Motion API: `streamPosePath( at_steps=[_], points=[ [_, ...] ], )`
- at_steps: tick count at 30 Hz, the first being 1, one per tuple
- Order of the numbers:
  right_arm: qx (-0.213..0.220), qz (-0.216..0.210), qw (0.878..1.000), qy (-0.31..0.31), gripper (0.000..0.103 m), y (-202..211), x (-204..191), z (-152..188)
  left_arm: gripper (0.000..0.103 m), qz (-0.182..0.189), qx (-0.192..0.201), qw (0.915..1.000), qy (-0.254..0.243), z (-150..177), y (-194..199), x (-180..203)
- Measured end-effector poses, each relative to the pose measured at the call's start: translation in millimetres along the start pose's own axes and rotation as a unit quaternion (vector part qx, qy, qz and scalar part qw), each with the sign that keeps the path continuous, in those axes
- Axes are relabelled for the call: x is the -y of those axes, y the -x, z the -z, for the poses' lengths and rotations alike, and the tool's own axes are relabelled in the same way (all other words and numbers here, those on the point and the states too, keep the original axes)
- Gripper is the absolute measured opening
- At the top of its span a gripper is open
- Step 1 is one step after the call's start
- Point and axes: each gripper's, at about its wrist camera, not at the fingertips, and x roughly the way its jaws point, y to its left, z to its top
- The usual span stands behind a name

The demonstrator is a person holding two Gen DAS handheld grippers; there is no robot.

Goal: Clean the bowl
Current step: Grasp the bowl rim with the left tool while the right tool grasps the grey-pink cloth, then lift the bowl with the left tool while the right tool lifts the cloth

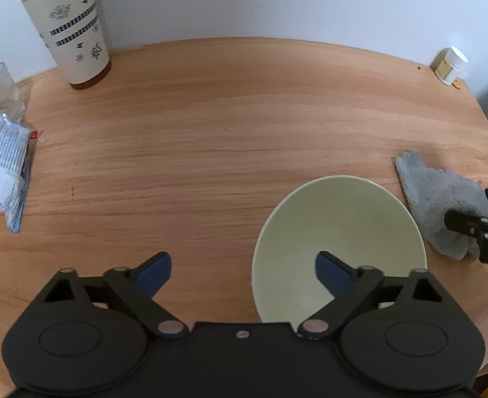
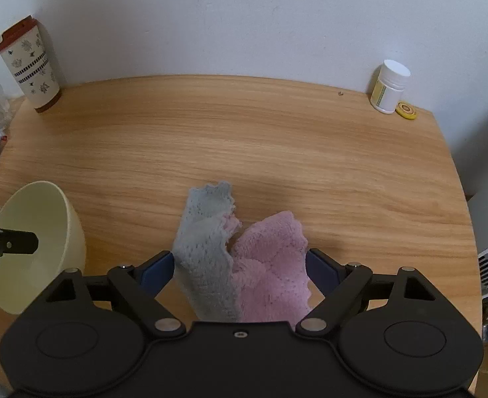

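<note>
**Bowl tilted beside the cloth, both tongs spread**

From the left wrist we see our left gripper with its jaws wide apart. The right finger reaches over the rim of the pale bowl, the left one hangs over bare table — whether the finger touches the bowl we cannot tell. To the right lies the cloth, with the right gripper at it. A patterned tumbler stands far left by the wall, a pill bottle far right.

From the right wrist, our right gripper is spread — the grey and pink cloth sits between its fingers, which flank it without squeezing it. The bowl stands tilted at left, with the left gripper's finger reaching inside it.
</note>
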Motion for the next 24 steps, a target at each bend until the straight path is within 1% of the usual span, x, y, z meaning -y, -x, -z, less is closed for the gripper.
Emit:
streamPosePath(
  at_steps=[1,2,5,6,8,10,11,14,15,18,19,21,22,24],
  points=[
    [-0.003,-0.003,1.000,-0.001,0.077,-1.4,-0.1,-0.9,0.093,0.003,0.000,1.0000,-0.002,-0.3,-0.3,-0.1],
    [-0.006,-0.006,1.000,-0.001,0.073,-2.8,-0.1,-1.9,0.093,0.005,0.000,1.0000,-0.003,-0.6,-0.3,0.3],
    [-0.010,-0.002,1.000,0.004,0.070,-5.7,-1.1,-5.1,0.092,0.009,-0.002,0.9999,-0.009,-1.6,-1.8,1.0],
    [-0.010,0.000,1.000,0.006,0.070,-6.4,-1.5,-5.8,0.091,0.012,-0.003,0.9999,-0.010,-1.9,-2.3,0.9],
    [-0.010,0.000,1.000,0.004,0.065,-7.7,-0.7,-6.5,0.086,0.020,-0.008,0.9997,-0.013,-2.9,-3.9,0.8],
    [-0.015,-0.006,1.000,0.001,0.045,-9.1,1.3,-6.6,0.083,0.023,-0.012,0.9995,-0.017,-4.1,-5.3,0.8],
    [-0.018,-0.008,1.000,0.000,0.044,-9.8,2.2,-6.4,0.082,0.027,-0.014,0.9993,-0.020,-4.2,-5.9,0.7],
    [-0.019,-0.003,1.000,0.001,0.043,-11.4,0.3,-5.9,0.081,0.038,-0.017,0.9989,-0.023,-4.3,-6.2,-0.7],
    [-0.018,-0.004,1.000,0.000,0.041,-11.3,0.1,-5.6,0.081,0.039,-0.018,0.9988,-0.022,-4.6,-6.5,-1.5],
    [-0.018,-0.008,1.000,-0.009,0.029,-10.5,0.3,-5.3,0.081,0.047,-0.032,0.9983,-0.014,-6.4,-9.7,-7.2],
    [-0.018,-0.009,1.000,-0.012,0.028,-10.2,0.4,-5.3,0.081,0.051,-0.037,0.9980,-0.010,-6.8,-11.0,-9.5],
    [-0.019,-0.012,1.000,-0.017,0.024,-9.6,0.0,-5.2,0.076,0.057,-0.035,0.9977,-0.011,-6.7,-10.6,-12.0],
    [-0.021,-0.014,1.000,-0.017,0.022,-9.2,-0.4,-5.0,0.075,0.059,-0.033,0.9976,-0.016,-6.5,-9.9,-12.5],
    [-0.024,-0.021,0.999,-0.023,0.021,-8.3,0.3,-4.9,0.071,0.061,-0.033,0.9973,-0.022,-5.8,-10.1,-13.2]
  ],
)
